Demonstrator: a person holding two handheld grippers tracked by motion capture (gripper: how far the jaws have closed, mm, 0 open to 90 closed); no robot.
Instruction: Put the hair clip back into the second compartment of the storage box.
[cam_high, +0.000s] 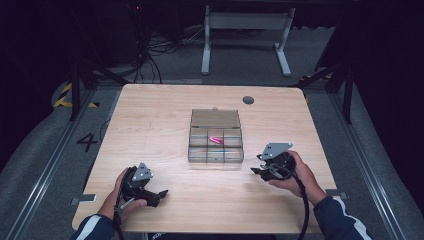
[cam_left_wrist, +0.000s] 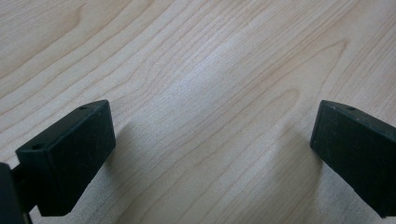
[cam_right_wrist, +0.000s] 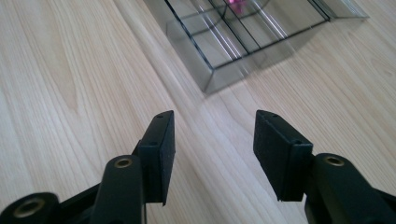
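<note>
High view: clear divider box (cam_high: 215, 141) sits mid-table (cam_high: 150, 115), lid open toward the far edge. Pink item (cam_high: 216, 140) lies in its middle row, long axis slanting left-far to right-near. Left gripper (cam_high: 159, 196) near-left of the box, right gripper (cam_high: 256, 170) just right of its near corner.

Left gripper view: jaws wide apart, bare wood between them.

Right gripper view: jaws about half open, nothing between; box (cam_right_wrist: 243, 37) ahead, pink item (cam_right_wrist: 236, 5) a blur at the top edge.

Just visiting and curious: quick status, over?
Left gripper and right gripper open, empty. Clear plastic compartment box lid-open, pink item inside. Nothing between right gripper and box.
</note>
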